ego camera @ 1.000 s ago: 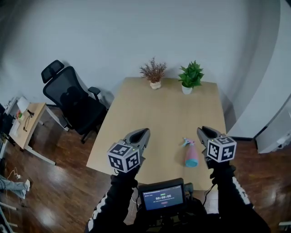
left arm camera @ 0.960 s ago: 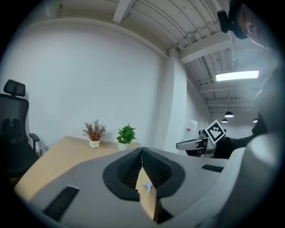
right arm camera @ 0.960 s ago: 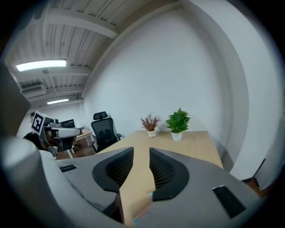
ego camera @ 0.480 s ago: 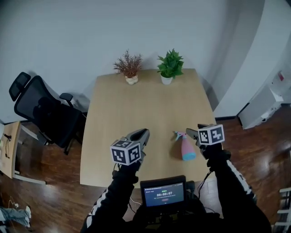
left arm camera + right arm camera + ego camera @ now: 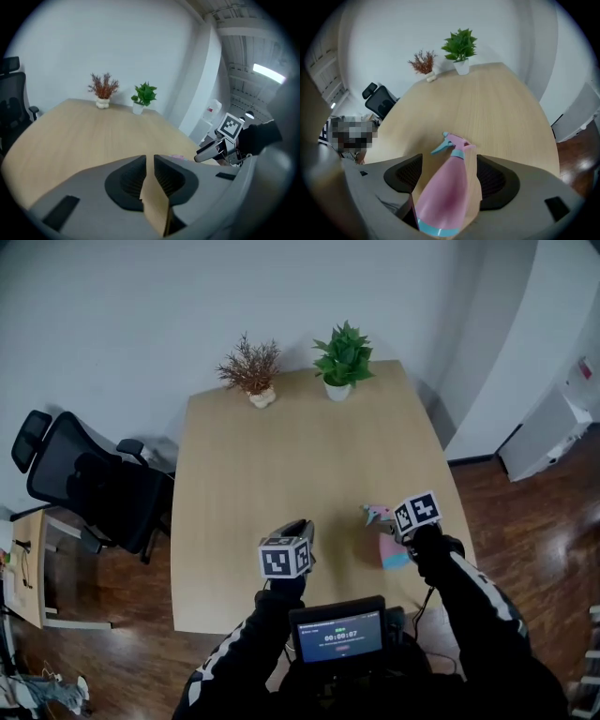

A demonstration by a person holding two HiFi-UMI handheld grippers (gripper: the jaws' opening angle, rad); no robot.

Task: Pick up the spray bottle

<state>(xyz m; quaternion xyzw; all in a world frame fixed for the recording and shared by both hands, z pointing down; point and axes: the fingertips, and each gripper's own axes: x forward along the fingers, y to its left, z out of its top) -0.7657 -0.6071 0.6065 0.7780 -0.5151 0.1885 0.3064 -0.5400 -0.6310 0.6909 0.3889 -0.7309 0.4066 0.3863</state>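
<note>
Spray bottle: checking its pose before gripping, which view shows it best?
Right gripper view: the spray bottle lies large between the opening right tongs. The head view shows only its nozzle and base. The left gripper view shows a pink sliver.

A light wooden rectangular table [image 5: 281,465] carries three things. At its far edge, side by side, stand a dried reddish-brown plant in a small white pot [image 5: 250,371] and a green leafy plant in a white pot [image 5: 343,357]. Near the front right edge, well apart from them, a pink plastic spray bottle [image 5: 447,197] with a teal trigger and base lies on its side.
</note>
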